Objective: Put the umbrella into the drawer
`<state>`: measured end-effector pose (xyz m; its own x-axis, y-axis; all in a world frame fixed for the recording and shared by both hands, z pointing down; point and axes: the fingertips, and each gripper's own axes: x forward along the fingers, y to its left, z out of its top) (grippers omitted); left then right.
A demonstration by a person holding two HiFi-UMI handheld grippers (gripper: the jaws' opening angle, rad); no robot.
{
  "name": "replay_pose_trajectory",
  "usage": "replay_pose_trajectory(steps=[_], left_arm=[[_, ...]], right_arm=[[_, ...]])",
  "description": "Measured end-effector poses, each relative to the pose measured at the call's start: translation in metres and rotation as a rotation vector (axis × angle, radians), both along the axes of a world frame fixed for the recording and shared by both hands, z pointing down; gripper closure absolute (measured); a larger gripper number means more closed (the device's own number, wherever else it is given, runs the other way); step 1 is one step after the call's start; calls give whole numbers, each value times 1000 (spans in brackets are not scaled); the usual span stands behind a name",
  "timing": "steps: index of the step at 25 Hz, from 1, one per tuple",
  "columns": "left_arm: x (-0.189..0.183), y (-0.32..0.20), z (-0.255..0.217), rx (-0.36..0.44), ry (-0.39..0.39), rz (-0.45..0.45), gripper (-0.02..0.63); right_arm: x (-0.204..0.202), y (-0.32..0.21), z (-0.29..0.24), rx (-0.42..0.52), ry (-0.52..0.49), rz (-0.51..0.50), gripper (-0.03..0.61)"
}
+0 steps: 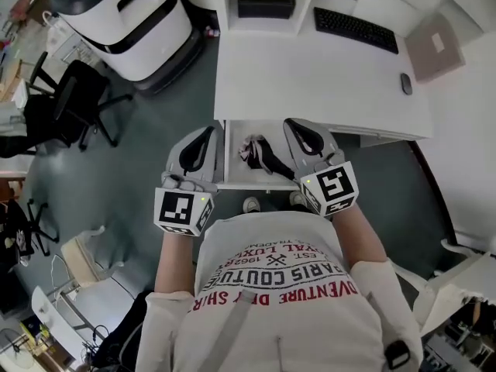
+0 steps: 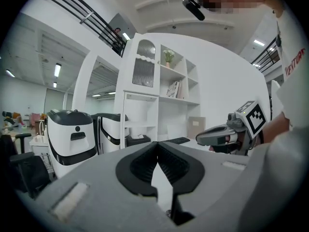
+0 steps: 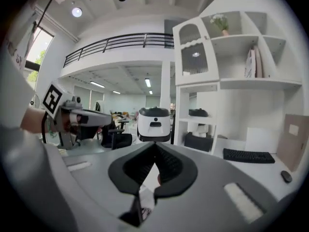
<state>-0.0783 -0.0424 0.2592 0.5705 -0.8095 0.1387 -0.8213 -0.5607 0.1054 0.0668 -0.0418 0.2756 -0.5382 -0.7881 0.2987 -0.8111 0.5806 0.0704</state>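
Inside the open white drawer (image 1: 248, 184), the folded black-and-pink umbrella (image 1: 260, 155) already lies, while the grey left gripper (image 1: 208, 130) and grey right gripper (image 1: 296, 124) hover above the drawer's sides, jaws pressed together and empty, so seemingly only closing the drawer remains.

The umbrella (image 1: 260, 154) lies in the drawer (image 1: 235, 173) under the desk (image 1: 310, 76); left tool (image 1: 205, 134) left of it, right tool (image 1: 301, 130) right.

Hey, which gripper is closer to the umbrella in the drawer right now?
Right. In the head view the right gripper sits beside the black end of the umbrella, over the right side of the drawer; the left gripper is past its left edge, farther off.
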Motion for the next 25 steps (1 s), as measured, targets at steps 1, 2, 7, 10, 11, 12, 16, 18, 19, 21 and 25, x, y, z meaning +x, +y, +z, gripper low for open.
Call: replay_pose_trajectory(steps=[1,2,7,10,11,12,16,18,19,21,25], left_arm=[[0,0,-3,2,2,4,607],[1,0,-7,8,1,9,607],[10,-1,-29,55,-12,31,607],[14,-3,-41,70,-14,31,607],[15,-4,-44,76,-14,32,607],[16,-5,-47,82,-16,32,607],[16,-8,-51,88,-18,25,607],[16,-7,-51,86,-17,25,607],[17,-6,-51,87,-19,25,607],[18,-4,-52,91,-23,25,607],[18,1,-55,101,-29,19,607]], right_arm=[[4,-1,-11,24,-22,15,580],[8,-1,-22,46,-45,28,580],[25,1,-58,135,-103,67,580],[30,2,-69,161,-106,70,580],[31,1,-71,167,-105,68,580],[32,0,-73,171,-103,66,580],[30,-2,-73,171,-85,60,580],[27,-2,-72,171,-71,55,580],[27,-1,-71,170,-70,50,580],[26,1,-70,163,-75,43,580],[25,6,-72,166,-101,37,580]])
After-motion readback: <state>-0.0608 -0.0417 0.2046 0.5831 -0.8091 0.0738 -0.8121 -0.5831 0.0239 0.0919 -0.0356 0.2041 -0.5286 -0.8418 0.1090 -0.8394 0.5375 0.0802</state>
